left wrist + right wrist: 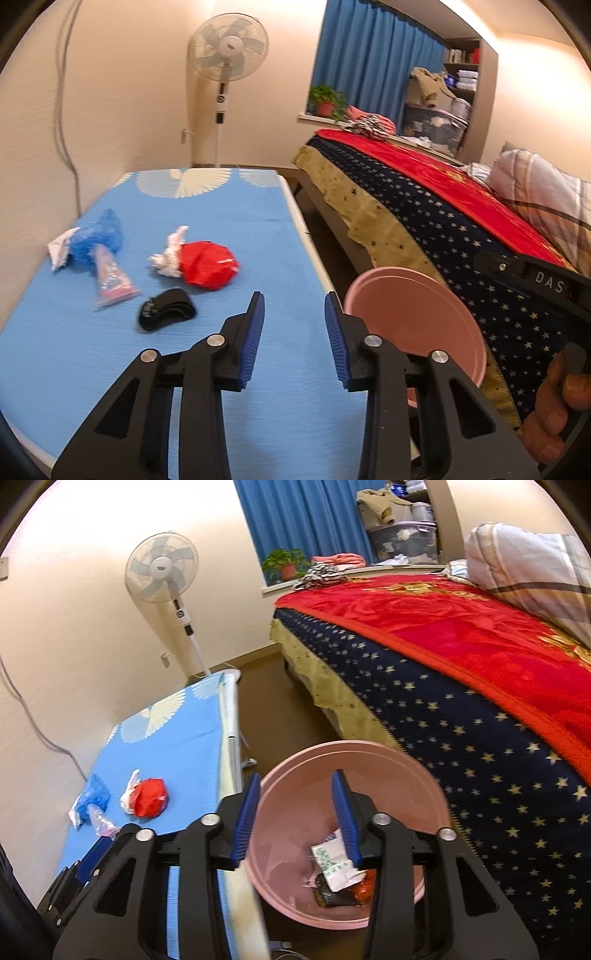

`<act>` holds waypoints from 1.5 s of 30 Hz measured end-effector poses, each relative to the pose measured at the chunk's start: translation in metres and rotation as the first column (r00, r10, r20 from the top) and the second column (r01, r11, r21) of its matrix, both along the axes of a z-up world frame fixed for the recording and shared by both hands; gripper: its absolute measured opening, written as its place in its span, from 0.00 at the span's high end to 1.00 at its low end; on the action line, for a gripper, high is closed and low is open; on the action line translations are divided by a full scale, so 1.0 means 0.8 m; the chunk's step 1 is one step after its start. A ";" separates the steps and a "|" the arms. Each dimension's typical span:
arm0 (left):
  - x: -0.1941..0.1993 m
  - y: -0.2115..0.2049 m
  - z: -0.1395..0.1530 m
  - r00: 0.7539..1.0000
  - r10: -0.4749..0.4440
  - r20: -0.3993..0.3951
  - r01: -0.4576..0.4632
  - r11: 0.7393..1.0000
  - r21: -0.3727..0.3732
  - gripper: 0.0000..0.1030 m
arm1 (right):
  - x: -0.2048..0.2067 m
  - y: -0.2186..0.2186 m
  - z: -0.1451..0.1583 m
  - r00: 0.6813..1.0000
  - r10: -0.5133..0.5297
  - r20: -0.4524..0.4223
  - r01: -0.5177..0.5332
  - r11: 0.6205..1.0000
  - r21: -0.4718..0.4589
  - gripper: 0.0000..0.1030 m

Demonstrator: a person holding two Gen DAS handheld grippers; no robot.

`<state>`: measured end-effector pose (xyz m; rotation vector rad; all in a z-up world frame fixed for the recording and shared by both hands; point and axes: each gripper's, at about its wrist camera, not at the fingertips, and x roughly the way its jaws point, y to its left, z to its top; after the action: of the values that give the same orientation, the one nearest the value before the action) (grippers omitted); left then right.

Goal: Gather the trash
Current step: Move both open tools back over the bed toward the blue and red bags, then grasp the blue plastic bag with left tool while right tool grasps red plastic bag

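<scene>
Showing a mid-collection step: left claw (294, 308) and right claw (295, 788) both released and empty, pink bin (424, 775) part-filled; next, grasping the red wad (208, 266) at the table's (258, 229) centre left.

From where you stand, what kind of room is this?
Most likely a bedroom in a home: a bed with a red blanket and pillow, a standing fan, and blue curtains.

Right hand-held gripper (295, 786), jaws apart w/ nothing between, hangs over round pink plastic bin (295, 775) holding wrappers, beside blue-covered worktop (184, 746) w/ red crumpled bag (149, 796).
</scene>
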<state>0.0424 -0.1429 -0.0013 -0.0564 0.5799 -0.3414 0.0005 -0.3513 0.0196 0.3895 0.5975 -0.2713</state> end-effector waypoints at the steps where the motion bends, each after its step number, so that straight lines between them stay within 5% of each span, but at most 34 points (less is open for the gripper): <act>1: 0.001 0.005 -0.001 1.000 0.010 0.002 -0.010 1.000 0.003 0.68 | 0.003 0.005 0.000 1.000 0.012 0.003 -0.012 1.000 0.002 0.72; 13: 0.024 0.085 -0.002 0.981 0.192 0.020 -0.193 0.981 0.015 0.68 | 0.054 0.074 -0.019 0.987 0.158 0.028 -0.159 0.986 0.054 0.79; 34: 0.095 0.176 -0.016 0.907 0.421 -0.015 -0.421 0.907 0.005 0.68 | 0.151 0.145 -0.074 0.948 0.318 0.003 -0.314 0.938 0.149 0.76; 42: 0.133 0.212 -0.020 0.872 0.489 -0.041 -0.489 0.872 -0.003 0.68 | 0.195 0.159 -0.098 0.940 0.341 -0.017 -0.330 0.921 0.209 0.56; 45: 0.154 0.231 -0.026 0.850 0.522 -0.071 -0.524 0.852 -0.010 0.55 | 0.212 0.163 -0.110 0.936 0.350 -0.037 -0.333 0.914 0.233 0.49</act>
<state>0.1657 0.0416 -0.0225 -0.2516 0.6006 0.1883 0.1698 -0.2212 -0.0682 0.4848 0.7645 0.1205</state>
